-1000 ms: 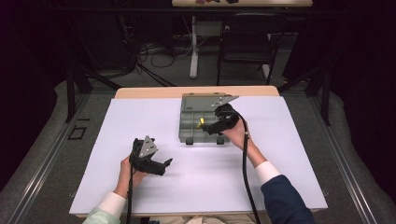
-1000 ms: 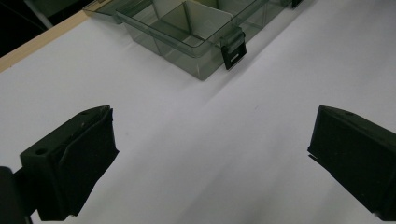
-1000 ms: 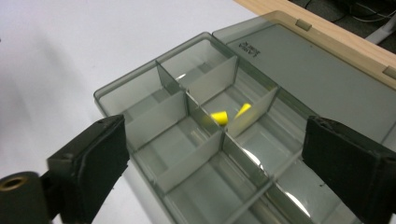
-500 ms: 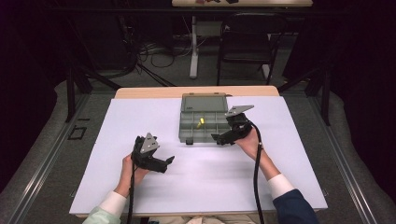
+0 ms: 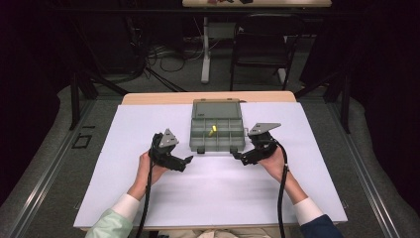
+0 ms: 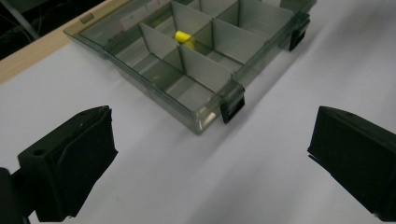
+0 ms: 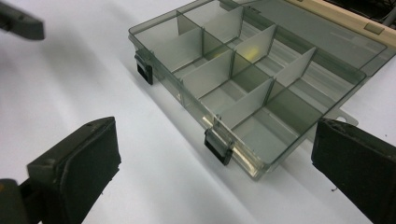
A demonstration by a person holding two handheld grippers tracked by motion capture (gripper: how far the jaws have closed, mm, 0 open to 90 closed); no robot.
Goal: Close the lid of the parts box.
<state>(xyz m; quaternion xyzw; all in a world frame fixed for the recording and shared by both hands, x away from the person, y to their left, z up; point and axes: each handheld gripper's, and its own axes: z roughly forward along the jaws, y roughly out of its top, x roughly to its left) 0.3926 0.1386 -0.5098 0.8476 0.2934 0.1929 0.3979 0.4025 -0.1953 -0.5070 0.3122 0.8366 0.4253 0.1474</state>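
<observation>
While both hands sit low on the white sheet (image 5: 208,193) in the high view, the clear compartment box (image 5: 218,133) lies open between and just ahead of them, lid (image 5: 216,108) folded back toward the far table edge. Left gripper (image 5: 184,161) is just off the box's near left corner, right gripper (image 5: 238,157) just off its near right corner; neither touches it. A small yellow piece (image 5: 213,130) sits in a middle compartment.

Left gripper view: jaws wide apart, nothing between them, only white sheet. Box (image 6: 196,60) ahead, black latch (image 6: 232,108) on its near wall facing the camera, yellow piece (image 6: 183,36) in a far compartment.

Right gripper view: jaws also wide apart, empty. Box (image 7: 243,79) ahead, its near right corner close to one jaw; can't tell if they touch. Two black latches (image 7: 218,147) on the near wall. Left gripper's tip (image 7: 21,21) shows at top left.
</observation>
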